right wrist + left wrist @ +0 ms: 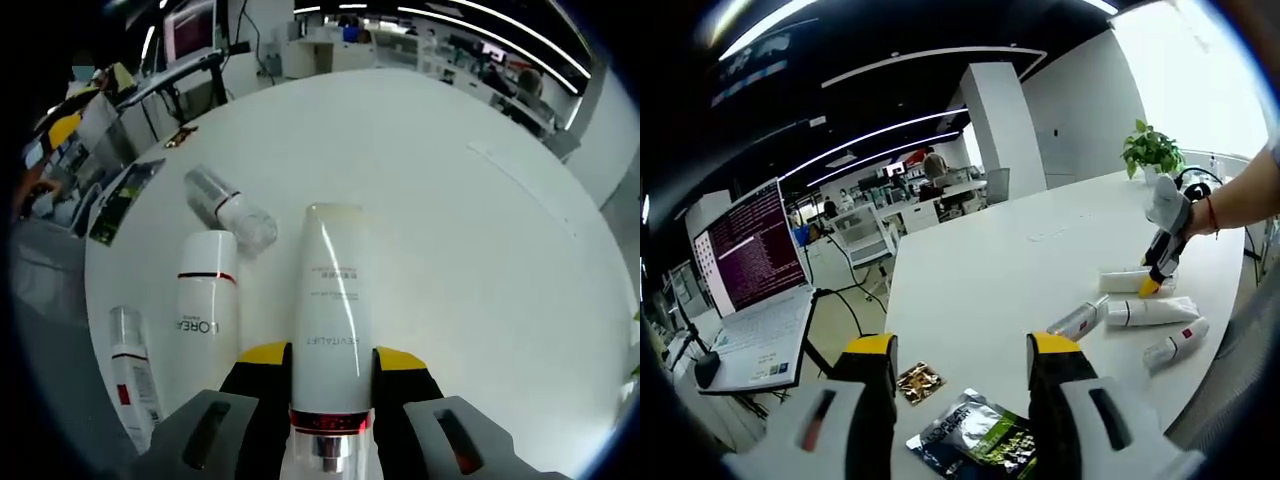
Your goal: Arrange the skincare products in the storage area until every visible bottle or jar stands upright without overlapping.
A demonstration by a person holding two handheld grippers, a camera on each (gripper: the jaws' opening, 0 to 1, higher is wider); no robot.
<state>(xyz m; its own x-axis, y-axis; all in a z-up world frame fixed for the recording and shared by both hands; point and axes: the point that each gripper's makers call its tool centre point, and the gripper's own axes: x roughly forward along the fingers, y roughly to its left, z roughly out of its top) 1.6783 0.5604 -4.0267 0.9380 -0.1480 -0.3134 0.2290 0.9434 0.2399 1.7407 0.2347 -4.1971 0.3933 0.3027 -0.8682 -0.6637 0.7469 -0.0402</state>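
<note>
Our right tongs (325, 362) grip a white tube (329, 320) lying flat on the white counter (480, 250); our left tongs (962, 352) hang open and empty.

In the right gripper view, the jaws are closed against both sides of the tube near its cap end, and the tube points away across the counter. Just left of it lies a white L'Oreal bottle (204, 300), beyond that a clear-capped bottle (231, 208), and nearer the counter edge a slim pump bottle (132, 375), all on their sides. In the left gripper view we see the open jaws above a dark foil sachet (975, 437) and a small gold packet (919, 382), with the products well apart across the counter.
</note>
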